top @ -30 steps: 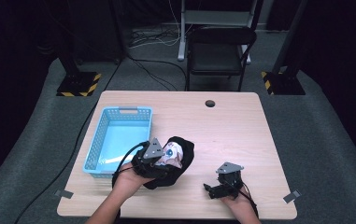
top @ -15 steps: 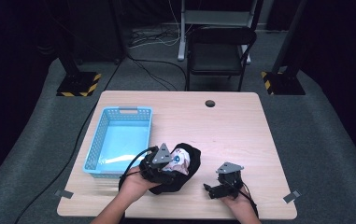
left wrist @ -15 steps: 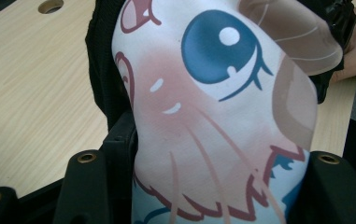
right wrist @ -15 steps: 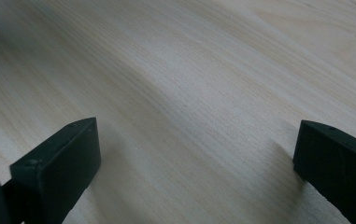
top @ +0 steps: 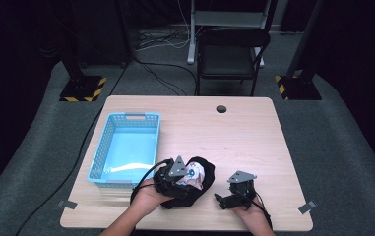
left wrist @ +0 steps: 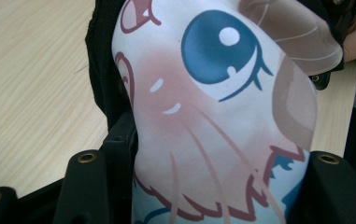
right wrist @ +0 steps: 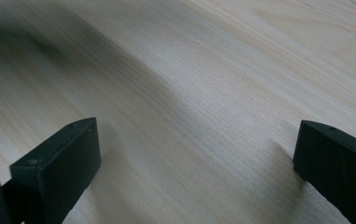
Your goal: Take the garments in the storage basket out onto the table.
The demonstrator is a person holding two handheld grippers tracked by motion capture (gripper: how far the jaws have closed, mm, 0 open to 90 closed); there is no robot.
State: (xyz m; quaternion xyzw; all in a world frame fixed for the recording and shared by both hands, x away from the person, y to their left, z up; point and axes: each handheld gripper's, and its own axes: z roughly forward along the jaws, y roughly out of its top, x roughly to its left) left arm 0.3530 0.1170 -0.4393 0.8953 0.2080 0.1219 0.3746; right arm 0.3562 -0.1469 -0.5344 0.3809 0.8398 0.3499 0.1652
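Note:
A black cloth [top: 205, 173] with a white cartoon print lies bunched on the wooden table [top: 239, 137] near its front edge. My left gripper [top: 184, 178] is shut on it. In the left gripper view the print [left wrist: 213, 93], with a big blue eye and pink cheek, bulges up between the two black jaws of my left gripper [left wrist: 217, 158]. To the right of the cloth, my right gripper [top: 223, 199] rests low over bare wood. In the right gripper view, my right gripper [right wrist: 194, 154] stands open with only wood between its jaws.
A light blue plastic basket [top: 135, 116] sits at the table's left, just left of the cloth. A round hole [top: 221, 109] marks the far edge of the table. A black chair [top: 229, 54] and stand legs are on the floor beyond.
My left hand has carried the cloth to the right and down toward the table's front edge, closer to the right gripper. The right hand has kept still.

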